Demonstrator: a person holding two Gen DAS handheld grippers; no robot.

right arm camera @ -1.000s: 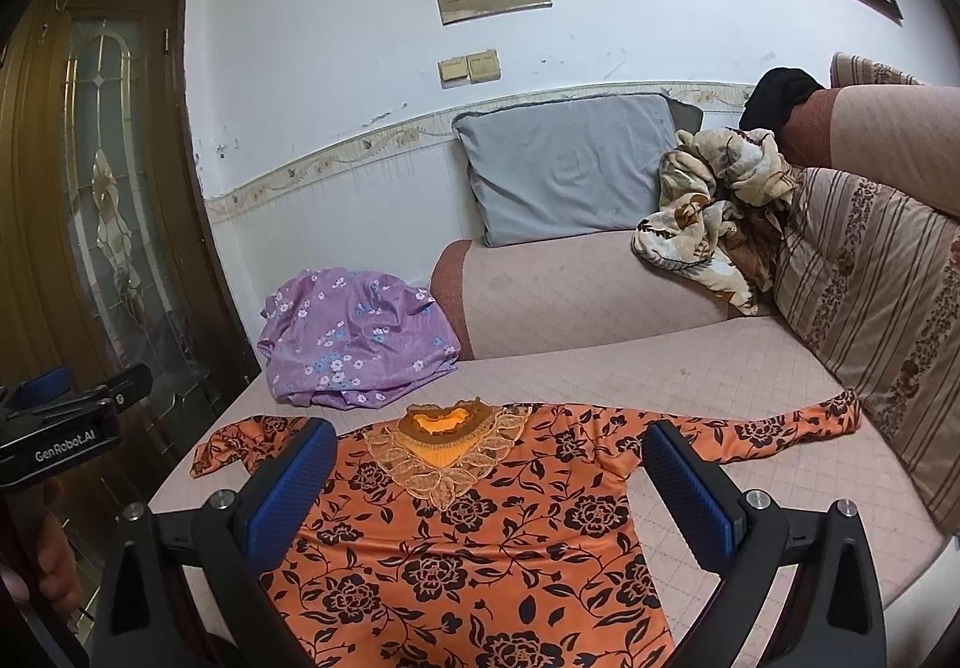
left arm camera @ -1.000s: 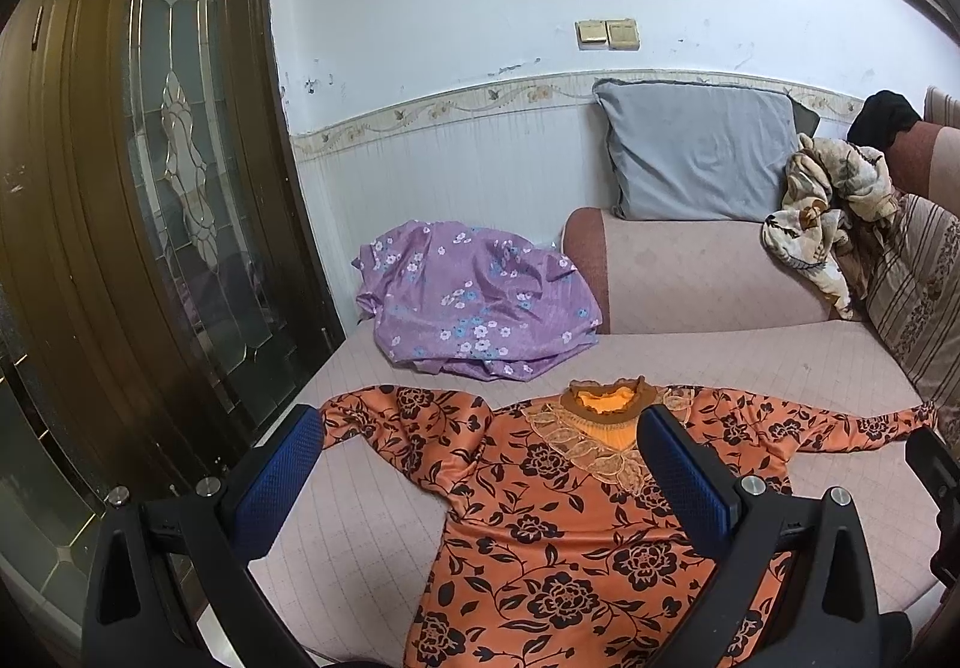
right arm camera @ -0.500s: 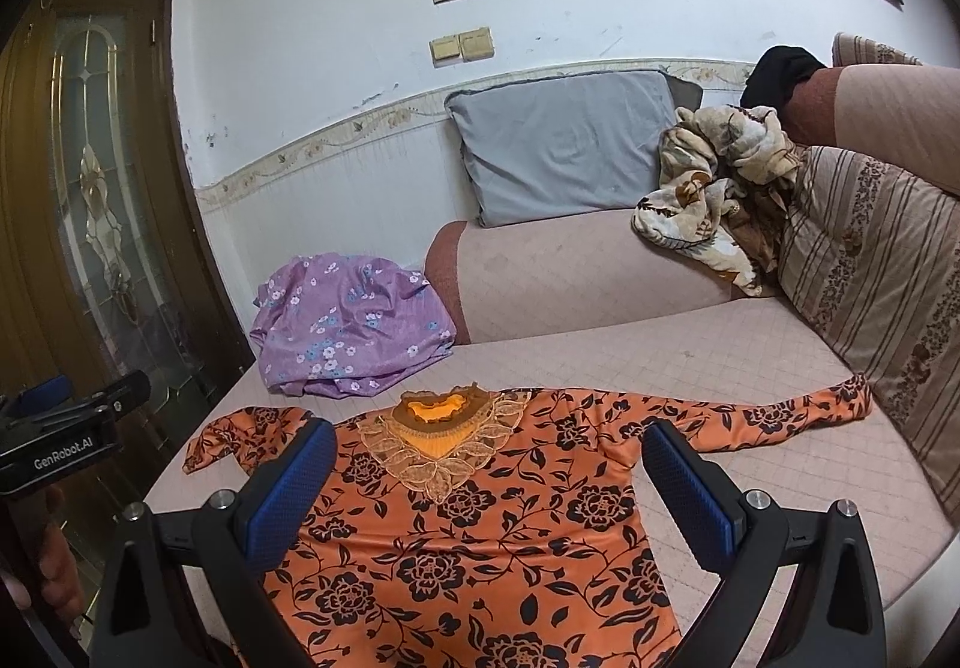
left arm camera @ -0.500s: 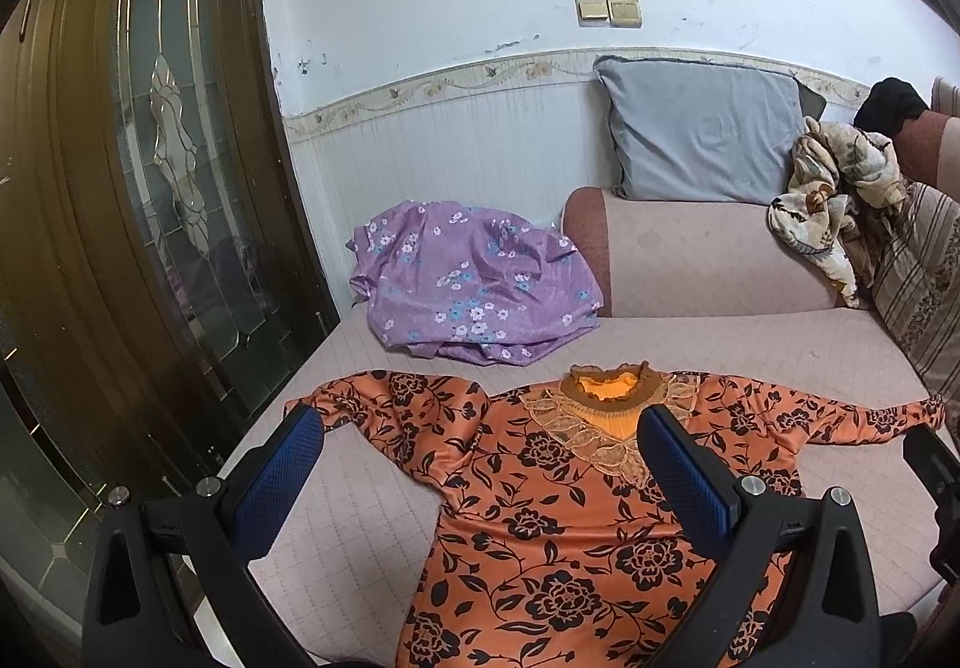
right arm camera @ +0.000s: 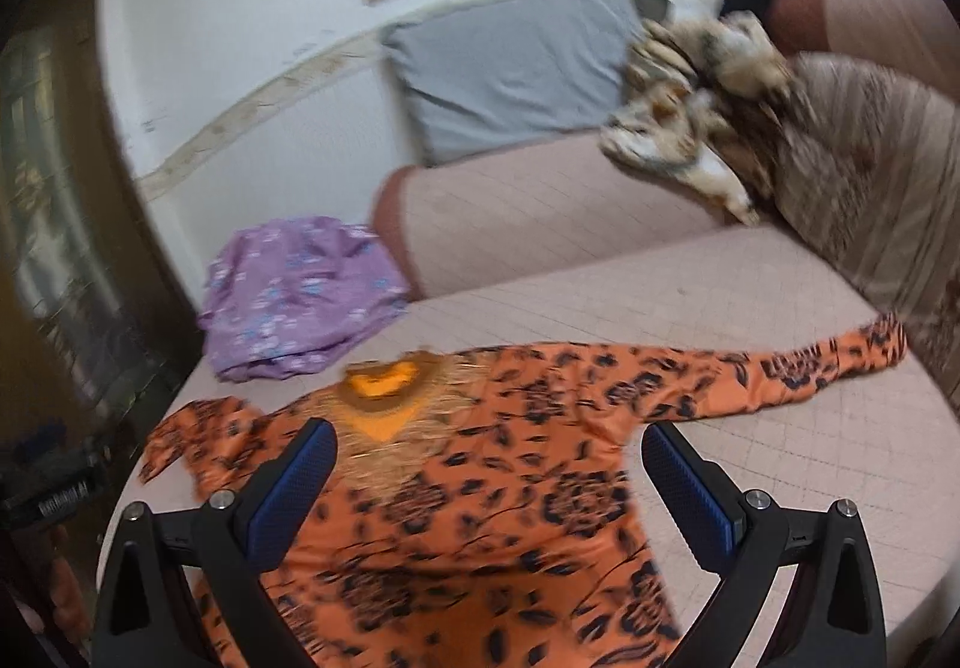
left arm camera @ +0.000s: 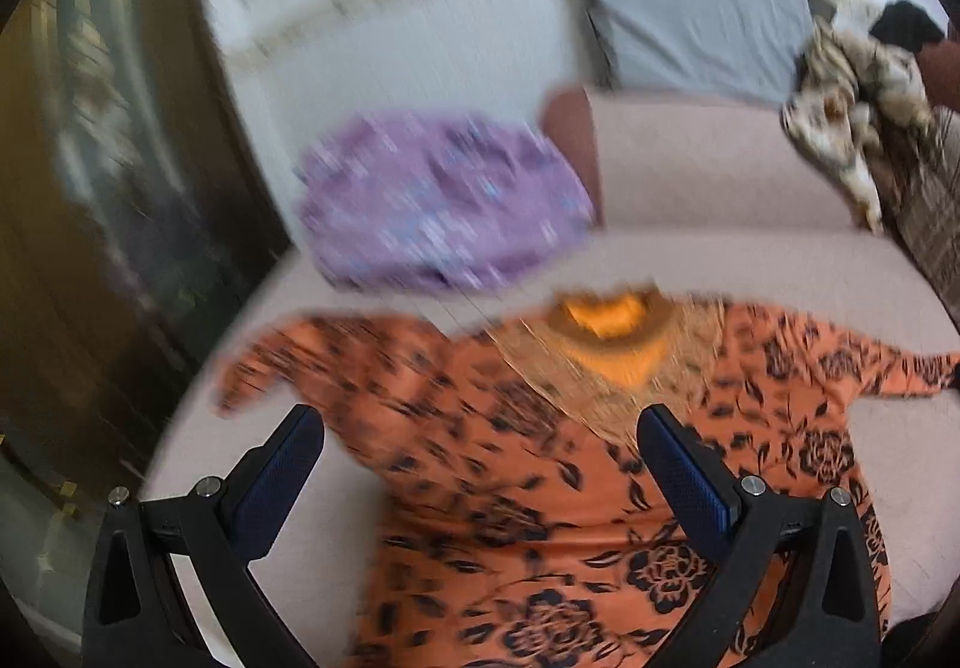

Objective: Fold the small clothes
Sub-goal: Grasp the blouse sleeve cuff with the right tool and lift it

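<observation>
An orange top with black flowers [left arm camera: 540, 464] lies spread flat on the pink sofa seat [left arm camera: 780, 272], collar away from me, both sleeves stretched out. It also shows in the right wrist view [right arm camera: 480, 464]. My left gripper [left arm camera: 480, 428] is open and empty, hovering above the top's left shoulder. My right gripper [right arm camera: 489, 440] is open and empty, above the top's chest and right shoulder. Its right sleeve [right arm camera: 810, 368] reaches toward the striped cushion. Both views are blurred by motion.
A crumpled purple floral garment [left arm camera: 432, 206] lies at the seat's back left, also in the right wrist view [right arm camera: 294, 296]. A grey pillow [left arm camera: 696, 20] leans on the backrest. A patterned cloth pile [right arm camera: 696, 92] and striped cushion [right arm camera: 870, 176] are at right. A wooden door [left arm camera: 108, 188] stands left.
Both grippers have tilted down and moved closer to the orange top, which now sits higher and larger in both views. Jaws stay open. The clothes have not moved.
</observation>
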